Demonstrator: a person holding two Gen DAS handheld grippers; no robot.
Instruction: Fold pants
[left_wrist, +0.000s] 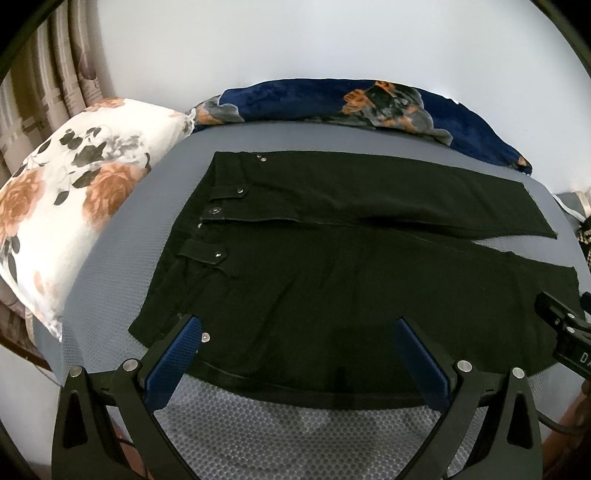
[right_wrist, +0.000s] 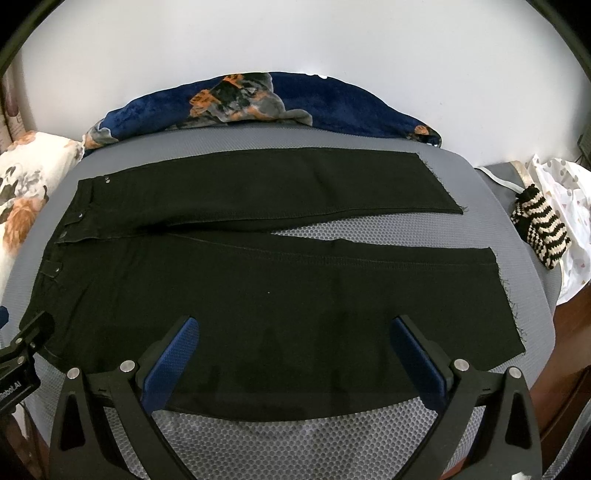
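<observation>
Both grippers — left (left_wrist: 297, 334), right (right_wrist: 295, 332) — have black frames, blue dimpled pads (left_wrist: 173, 365), and silver screws (left_wrist: 464, 366).

Counted: one pair of black pants (right_wrist: 229, 295), one floral pillow (left_wrist: 66, 206), one blue blanket (right_wrist: 332, 107), one striped pouch (right_wrist: 541, 225), two claws.

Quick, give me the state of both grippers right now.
Left gripper: open, holding nothing, above the near edge of the black pants.
Right gripper: open, holding nothing, above the same edge.
</observation>
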